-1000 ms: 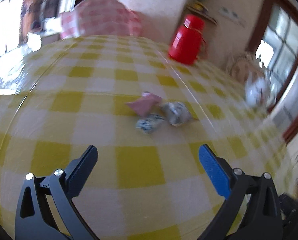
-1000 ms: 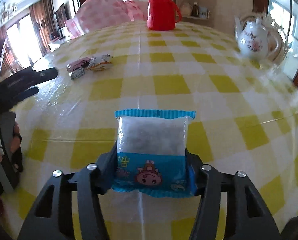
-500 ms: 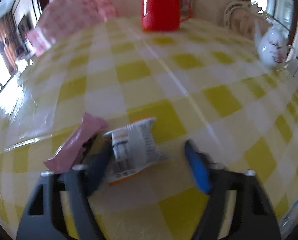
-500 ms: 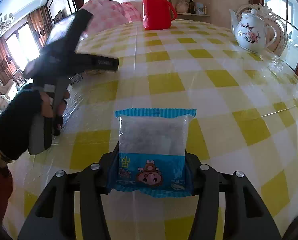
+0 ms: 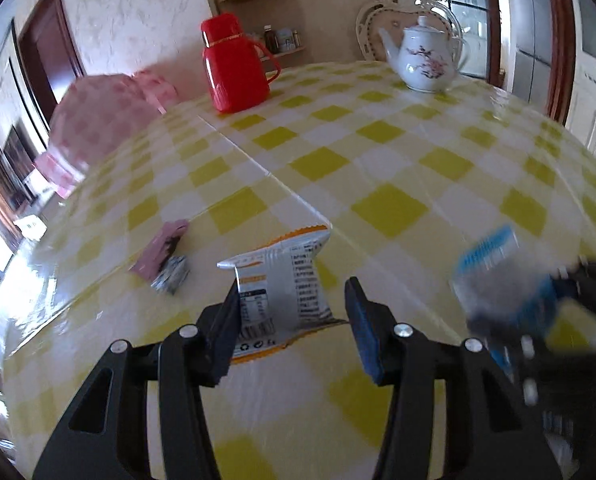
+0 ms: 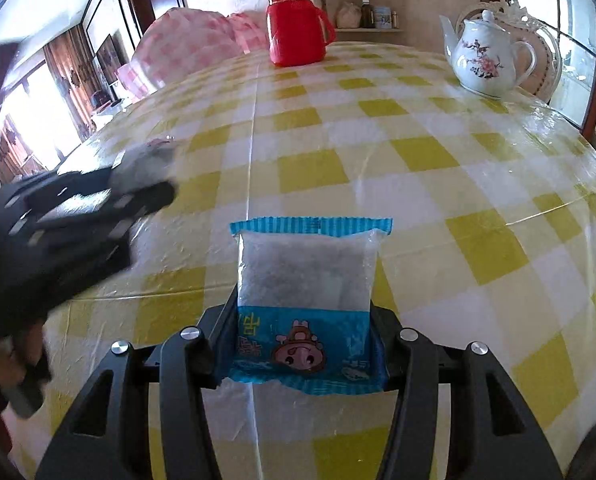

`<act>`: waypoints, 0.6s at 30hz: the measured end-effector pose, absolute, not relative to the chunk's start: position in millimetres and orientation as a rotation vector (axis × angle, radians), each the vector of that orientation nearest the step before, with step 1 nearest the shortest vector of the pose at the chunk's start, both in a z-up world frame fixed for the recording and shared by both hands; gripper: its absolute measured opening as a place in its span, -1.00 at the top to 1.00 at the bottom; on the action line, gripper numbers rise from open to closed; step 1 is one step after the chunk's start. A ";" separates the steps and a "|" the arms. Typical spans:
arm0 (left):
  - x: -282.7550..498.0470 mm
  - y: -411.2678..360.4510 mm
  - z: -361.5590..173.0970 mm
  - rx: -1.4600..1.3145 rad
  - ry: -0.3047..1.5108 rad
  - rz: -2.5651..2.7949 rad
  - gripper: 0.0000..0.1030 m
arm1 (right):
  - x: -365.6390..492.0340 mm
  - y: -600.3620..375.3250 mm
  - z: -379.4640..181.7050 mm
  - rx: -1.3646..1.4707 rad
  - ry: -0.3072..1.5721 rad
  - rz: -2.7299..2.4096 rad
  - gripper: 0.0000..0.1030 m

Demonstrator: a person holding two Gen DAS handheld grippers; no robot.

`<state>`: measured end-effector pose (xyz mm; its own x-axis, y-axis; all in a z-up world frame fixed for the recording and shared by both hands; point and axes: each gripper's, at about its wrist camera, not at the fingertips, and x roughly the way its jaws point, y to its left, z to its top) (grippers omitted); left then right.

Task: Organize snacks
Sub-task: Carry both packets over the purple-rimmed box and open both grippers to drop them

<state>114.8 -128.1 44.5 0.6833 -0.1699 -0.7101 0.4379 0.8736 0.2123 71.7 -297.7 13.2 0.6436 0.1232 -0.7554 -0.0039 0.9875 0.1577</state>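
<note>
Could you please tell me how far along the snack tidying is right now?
Nothing looks sorted yet. The right gripper holds a blue packet. The left gripper straddles a white packet, not yet clamped. A pink packet and small wrapped snack wait on the table.

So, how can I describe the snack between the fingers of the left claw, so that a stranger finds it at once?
Start at the red thermos jug on the yellow checked table and come toward the near edge. The left claw holds a white packet with orange edges. The pink wrapper and small silver one beside it are smaller and lie flat.
</note>
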 end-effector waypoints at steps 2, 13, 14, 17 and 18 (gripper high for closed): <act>97.5 -116.4 48.4 0.374 0.748 -0.344 0.02 | 69.0 -296.1 16.0 0.135 0.853 0.070 0.01; 9.3 -32.6 49.1 0.388 0.773 -0.281 0.02 | 32.8 -243.1 28.5 0.047 0.788 0.157 0.01; 2.7 -23.6 48.6 0.380 0.778 -0.278 0.02 | 26.1 -237.7 29.5 0.057 0.787 0.177 0.01; -15.6 -0.9 46.7 0.377 0.781 -0.258 0.02 | 9.0 -224.2 34.0 0.079 0.780 0.214 0.01; -21.1 6.4 46.3 0.373 0.786 -0.254 0.02 | 3.6 -220.2 35.9 0.093 0.778 0.229 0.01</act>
